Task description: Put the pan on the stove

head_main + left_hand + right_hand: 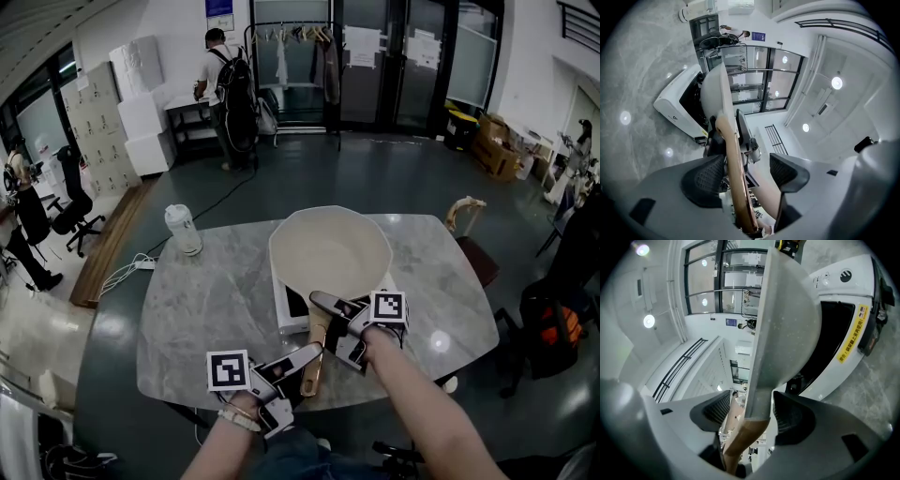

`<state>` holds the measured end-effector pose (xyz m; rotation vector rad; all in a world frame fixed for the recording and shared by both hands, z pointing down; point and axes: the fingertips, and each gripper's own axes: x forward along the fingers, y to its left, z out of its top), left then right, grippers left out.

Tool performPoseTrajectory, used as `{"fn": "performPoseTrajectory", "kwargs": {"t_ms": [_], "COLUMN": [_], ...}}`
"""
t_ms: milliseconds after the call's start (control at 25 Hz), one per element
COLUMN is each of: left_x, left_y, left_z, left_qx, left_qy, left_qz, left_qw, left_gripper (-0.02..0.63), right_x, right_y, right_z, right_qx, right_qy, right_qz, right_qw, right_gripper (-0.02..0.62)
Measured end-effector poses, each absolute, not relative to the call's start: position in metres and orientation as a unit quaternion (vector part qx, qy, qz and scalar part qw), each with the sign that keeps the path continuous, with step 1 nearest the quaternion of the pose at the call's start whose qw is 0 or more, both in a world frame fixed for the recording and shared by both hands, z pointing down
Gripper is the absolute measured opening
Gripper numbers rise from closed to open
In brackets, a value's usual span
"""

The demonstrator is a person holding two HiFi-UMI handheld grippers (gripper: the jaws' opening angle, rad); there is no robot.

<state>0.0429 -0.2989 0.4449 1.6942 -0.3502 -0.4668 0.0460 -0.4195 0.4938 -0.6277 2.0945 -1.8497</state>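
Note:
A cream pan (330, 251) sits on the white stove (289, 314) on the marble table (202, 309); its wooden handle (316, 352) points toward me. My left gripper (305, 361) straddles the end of the handle (733, 164), which lies against one pad while the other pad stands well off it, so it is open. Nearer the pan, my right gripper (328, 323) straddles the handle's neck (745, 437) with a gap beside it, also open. The left gripper view shows the pan (715, 93) edge-on over the stove (675, 105). In the right gripper view, pan (785, 324) and stove (843, 348) fill the top.
A capped bottle (184, 230) stands at the table's far left. A wooden chair (469, 234) is at the far right edge, and a dark bag (553, 328) lies on the floor to the right. A person (225, 94) stands far back by shelves.

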Motion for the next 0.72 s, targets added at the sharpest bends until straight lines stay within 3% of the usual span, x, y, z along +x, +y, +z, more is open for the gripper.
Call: {"fn": "performPoseTrajectory", "kwargs": {"t_ms": [280, 720], "left_x": [0.032, 0.013], "left_y": [-0.304, -0.315], "left_z": [0.45, 0.441], "left_qx": [0.734, 0.743], "left_qy": [-0.169, -0.189], "left_qz": [-0.211, -0.22], "left_qw": [0.623, 0.603], "left_gripper": [0.351, 0.362], "right_x": [0.06, 0.078], "right_y": [-0.414, -0.41], "right_z": [0.5, 0.476], "right_qx": [-0.227, -0.245], "right_qy": [0.716, 0.729], "right_qz": [-0.642, -0.618], "right_qw": [0.151, 0.163], "right_gripper": [0.285, 0.298]}}
